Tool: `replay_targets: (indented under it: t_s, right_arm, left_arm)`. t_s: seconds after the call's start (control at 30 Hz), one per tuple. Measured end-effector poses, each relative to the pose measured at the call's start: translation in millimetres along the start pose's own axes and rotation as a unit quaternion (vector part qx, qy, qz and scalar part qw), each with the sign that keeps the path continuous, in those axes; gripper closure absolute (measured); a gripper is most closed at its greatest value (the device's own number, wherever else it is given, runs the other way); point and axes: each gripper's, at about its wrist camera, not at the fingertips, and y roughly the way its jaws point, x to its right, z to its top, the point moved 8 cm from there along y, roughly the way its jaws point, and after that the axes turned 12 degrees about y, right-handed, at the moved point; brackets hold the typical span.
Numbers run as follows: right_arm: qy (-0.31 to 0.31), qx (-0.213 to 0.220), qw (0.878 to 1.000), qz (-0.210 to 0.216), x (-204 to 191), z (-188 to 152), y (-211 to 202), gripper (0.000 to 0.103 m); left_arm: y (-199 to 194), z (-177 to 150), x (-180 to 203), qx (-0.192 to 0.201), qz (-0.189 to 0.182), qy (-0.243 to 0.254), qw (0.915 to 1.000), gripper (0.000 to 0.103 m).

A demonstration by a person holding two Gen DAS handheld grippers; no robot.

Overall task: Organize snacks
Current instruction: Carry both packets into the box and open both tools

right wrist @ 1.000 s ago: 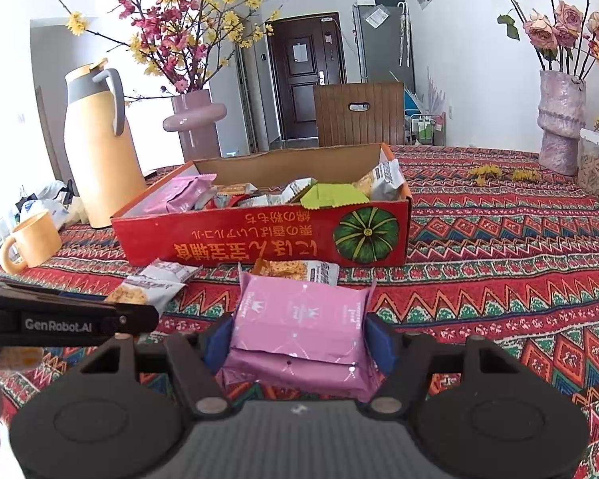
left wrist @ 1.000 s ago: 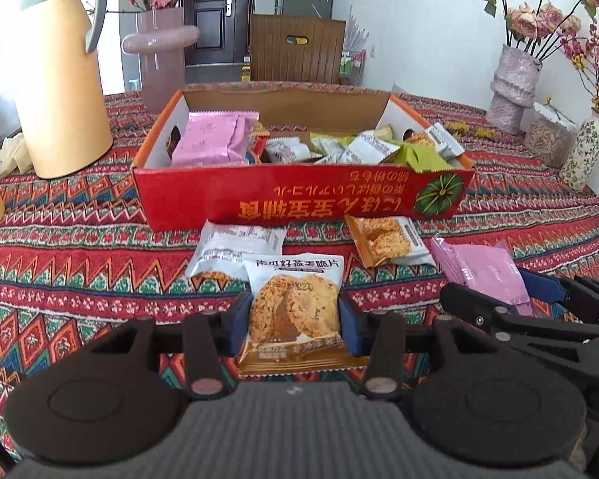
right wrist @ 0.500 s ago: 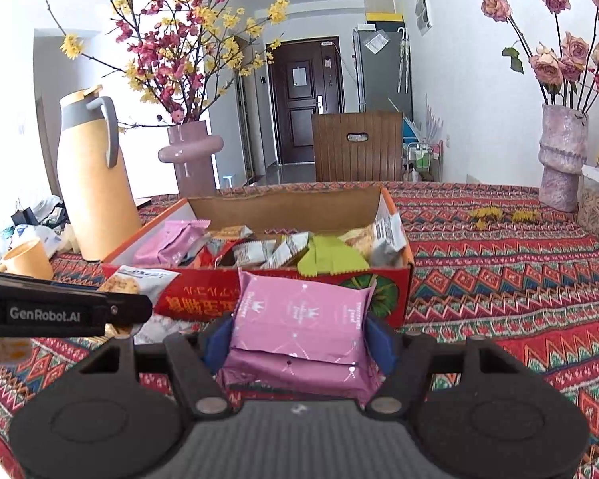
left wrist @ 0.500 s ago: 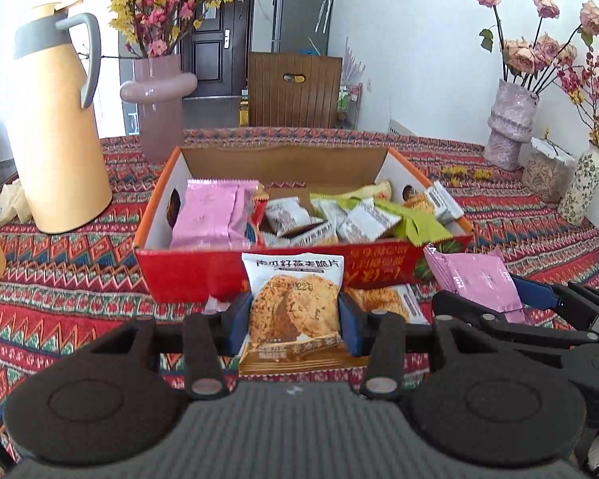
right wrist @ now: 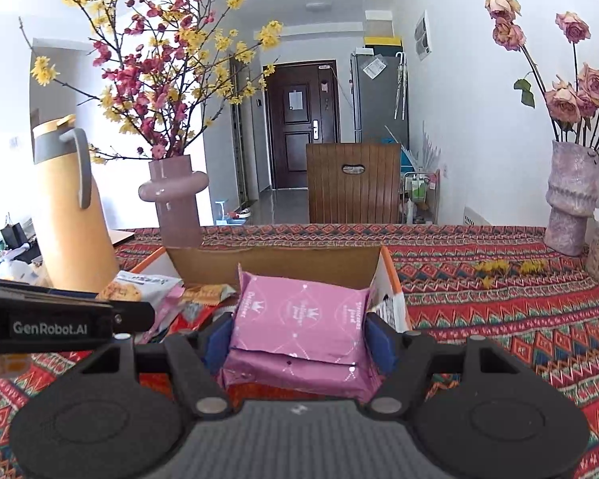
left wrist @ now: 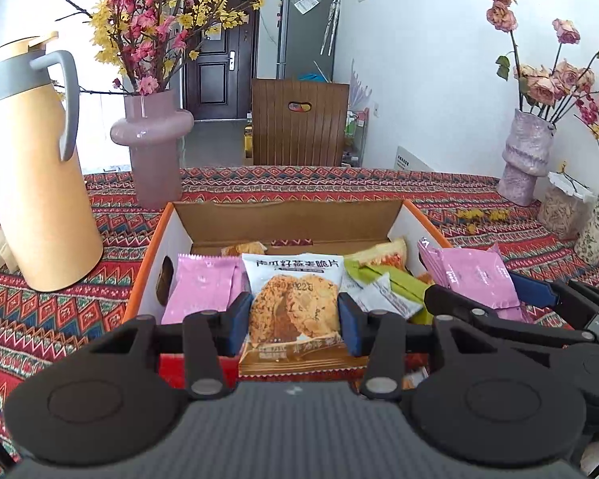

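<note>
Two packets are up in the air at once, one per gripper, both poised at the near wall of the orange box [left wrist: 147,275]. Left gripper [left wrist: 294,325] has its jaws drawn in narrow, blue pads pinching the sides of the white cookie packet [left wrist: 293,303], which stands upright w/ its printed top pointing away, prob. so it can go in end-first. Right gripper [right wrist: 297,337] stands wider, clamped on the pink packet [right wrist: 299,319], which looks like two pink packs stacked flat; the wider spread fits the bulkier load. In the left view the right gripper shows beside it at the right, so the two travel side by side, close but apart. Box sits on the patterned tablecloth [right wrist: 499,319], open top, flap folded back, already holding a pink pack [left wrist: 203,283], green wrappers [left wrist: 395,279] and other bits; the middle behind the cookie looks less crowded, though what's under it is hidden. Yellow thermos [left wrist: 32,183] and pink vase [left wrist: 151,147] stand left of and behind the box, well clear. Judging by this, the step is carry-over then drop; both loads look to be over the near rim. Risk: right-hand stack may slip apart on release, as only side pressure holds it.
</note>
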Motion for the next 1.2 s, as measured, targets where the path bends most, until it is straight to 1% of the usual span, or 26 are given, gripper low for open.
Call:
replay_targets:
  t_s: [0.13,0.37,0.47,0.6,0.77,0.8,0.83,0.9,0.93,0.97,1.0,1.03,1.07,1.1,1.13,1.2]
  right_arm:
    - [-0.002,-0.001,1.0,-0.005,-0.2,10.4,24.6,0.035]
    - [0.004,0.003,1.0,-0.007,1.5,14.4,56.5,0.035]
    - [0.005,0.007,1.0,-0.007,4.5,10.1,62.5,0.035]
    - [0.01,-0.003,1.0,-0.004,8.8,3.3,72.6,0.034]
    - [0.007,-0.005,1.0,0.003,7.6,-0.3,72.7,0.033]
    - [0.008,-0.004,1.0,0.004,7.8,-0.1,72.3,0.031]
    - [0.011,-0.001,1.0,0.005,8.8,0.3,71.1,0.027]
    - [0.014,0.004,1.0,0.003,11.1,1.7,68.4,0.021]
    - [0.017,0.007,1.0,0.003,12.0,2.7,67.1,0.021]
    - [0.02,0.009,1.0,0.003,12.8,3.3,66.2,0.021]
    - [0.022,0.011,1.0,0.003,13.7,4.3,65.1,0.017]
    - [0.023,0.015,1.0,0.003,13.5,5.4,65.1,0.009]
    - [0.024,0.019,1.0,0.002,14.2,6.0,64.2,0.005]
    - [0.025,0.022,0.999,0.001,15.2,6.7,62.7,0.0]
    - [0.026,0.025,0.999,0.001,15.3,7.3,61.7,0.0]
    - [0.028,0.03,0.999,0.002,15.6,8.2,60.1,0.0]
  left_arm:
    - [16.8,10.3,-4.5,0.005,0.006,-0.002,1.0,0.056]
    - [46.8,20.6,-14.3,0.016,0.021,-0.014,0.9996,0.056]
    - [56.8,18.2,-19.8,0.022,0.026,-0.017,0.9993,0.056]
    - [64.6,14.0,-24.0,0.028,0.028,-0.018,0.9991,0.056]
    - [66.6,10.4,-27.6,0.028,0.017,-0.026,0.9991,0.056]
    - [65.0,10.8,-28.7,0.032,0.018,-0.029,0.9989,0.056]
    - [63.2,11.3,-29.9,0.035,0.02,-0.032,0.9987,0.053]
    - [58.7,13.1,-32.3,0.044,0.024,-0.036,0.9981,0.04]
    - [56.5,13.9,-33.5,0.049,0.029,-0.038,0.9977,0.027]
    - [54.2,14.7,-34.8,0.054,0.034,-0.04,0.9972,0.019]
    - [52.0,15.4,-35.9,0.058,0.037,-0.042,0.9968,0.017]
    - [50.4,16.1,-36.5,0.061,0.038,-0.043,0.9965,0.014]
    - [49.1,16.5,-37.5,0.063,0.038,-0.044,0.9963,0.004]
    - [48.2,16.4,-38.6,0.066,0.042,-0.046,0.9959,0.0]
    - [47.4,16.0,-40.0,0.069,0.048,-0.048,0.9953,0.0]
    - [48.0,15.8,-40.4,0.068,0.045,-0.049,0.9955,0.0]
